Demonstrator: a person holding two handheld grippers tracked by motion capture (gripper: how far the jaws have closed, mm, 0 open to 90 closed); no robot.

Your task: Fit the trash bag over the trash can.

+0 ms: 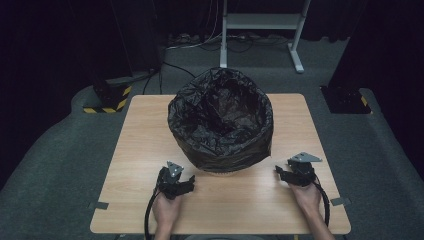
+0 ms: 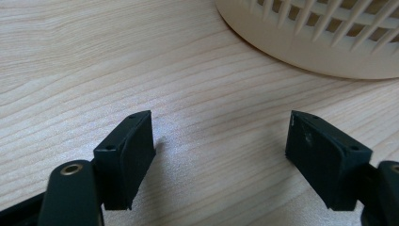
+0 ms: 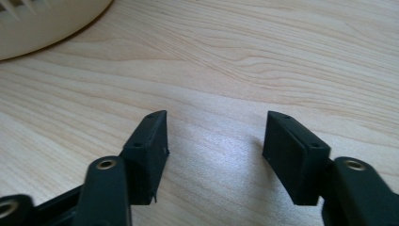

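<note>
The bin (image 1: 220,131) sits mid-table between your left gripper (image 1: 186,183) and right gripper (image 1: 281,173) — both gaping, empty. Its black liner (image 1: 220,107) looks thin, slippery, tearable — pinch the folded rim gently.

A glossy black bag (image 1: 220,117) lines the cream slatted basket (image 2: 329,42). The table (image 1: 150,145) is pale wood grain. Yellow-black hazard stripes (image 1: 107,109) sit at ten o'clock.

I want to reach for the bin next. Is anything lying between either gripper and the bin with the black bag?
Nothing visible. Bare table lies between the left gripper and the bin, and between the right gripper and it. Both grippers are open and empty.
</note>
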